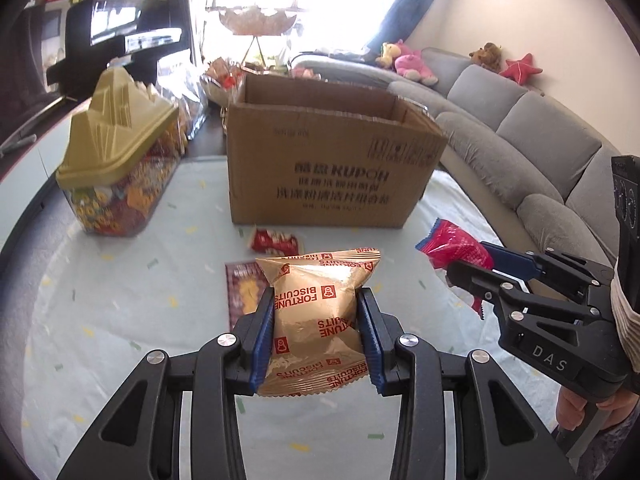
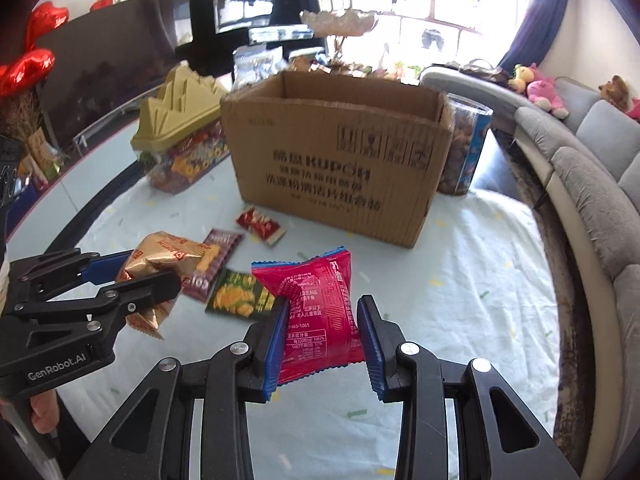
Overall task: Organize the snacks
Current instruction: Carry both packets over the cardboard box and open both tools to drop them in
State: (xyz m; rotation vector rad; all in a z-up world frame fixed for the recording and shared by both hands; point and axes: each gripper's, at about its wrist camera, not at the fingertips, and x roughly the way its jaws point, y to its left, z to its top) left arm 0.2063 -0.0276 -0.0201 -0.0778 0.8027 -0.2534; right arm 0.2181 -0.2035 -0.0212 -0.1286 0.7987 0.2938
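My left gripper (image 1: pixel 318 312) is shut on a gold Fortune Biscuits packet (image 1: pixel 318 300), held above the table in front of an open cardboard box (image 1: pixel 332 168). My right gripper (image 2: pixel 322 320) is shut on a red snack packet (image 2: pixel 318 316), also raised before the box (image 2: pixel 336 160). In the left wrist view the right gripper (image 1: pixel 466 268) holds the red packet (image 1: pixel 456 246) at the right. In the right wrist view the left gripper (image 2: pixel 156 276) holds the gold packet (image 2: pixel 160 260) at the left. A small red-and-white packet (image 1: pixel 274 242), a dark maroon packet (image 2: pixel 214 264) and a green packet (image 2: pixel 240 294) lie on the table.
A clear snack container with an olive lid (image 1: pixel 116 160) stands left of the box. A clear jar of snacks (image 2: pixel 464 148) stands at the box's right. A grey sofa (image 1: pixel 532 136) runs along the right. The table carries a pale cloth (image 2: pixel 460 280).
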